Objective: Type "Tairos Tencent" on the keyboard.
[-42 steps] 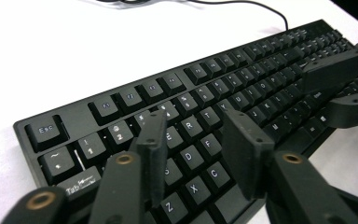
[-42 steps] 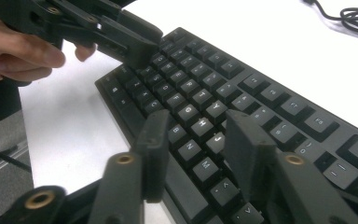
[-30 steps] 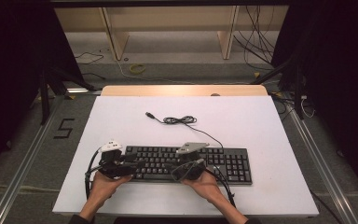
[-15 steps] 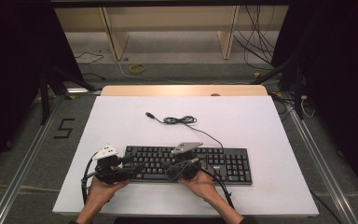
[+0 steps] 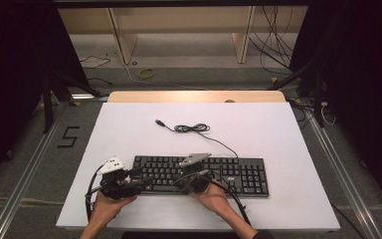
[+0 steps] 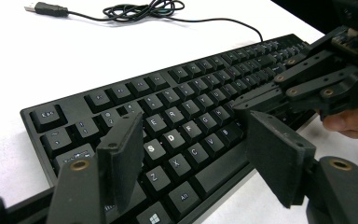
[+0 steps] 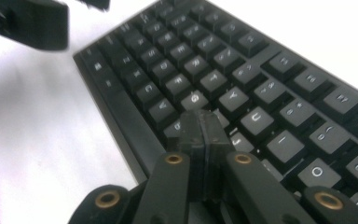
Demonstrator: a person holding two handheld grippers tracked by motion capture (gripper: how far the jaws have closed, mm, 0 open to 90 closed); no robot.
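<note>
Bare white table (image 5: 129, 129) lies open behind the keyboard (image 5: 238, 174), save its coiled cable (image 5: 191, 128).

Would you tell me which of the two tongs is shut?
The right tongs, pads pressed together above the keyboard; the left tongs stand wide open.

In the high view the legends on the keyboard (image 5: 201, 175) are too small to read, and both hands cover part of its near edge. The left tool (image 5: 140, 180) hides the keys beneath it, and the right tool (image 5: 188, 183) does the same near the middle. The person's forearms are cut off by the bottom edge.

In the left gripper view the keyboard's near corner runs out of the bottom edge, and the far keys blur beyond reading. The USB plug (image 6: 42, 8) is clipped by the top edge.

In the right gripper view the pressed-together jaws cover the key under them, and the dark shape at the upper left is too blurred to tell apart.
</note>
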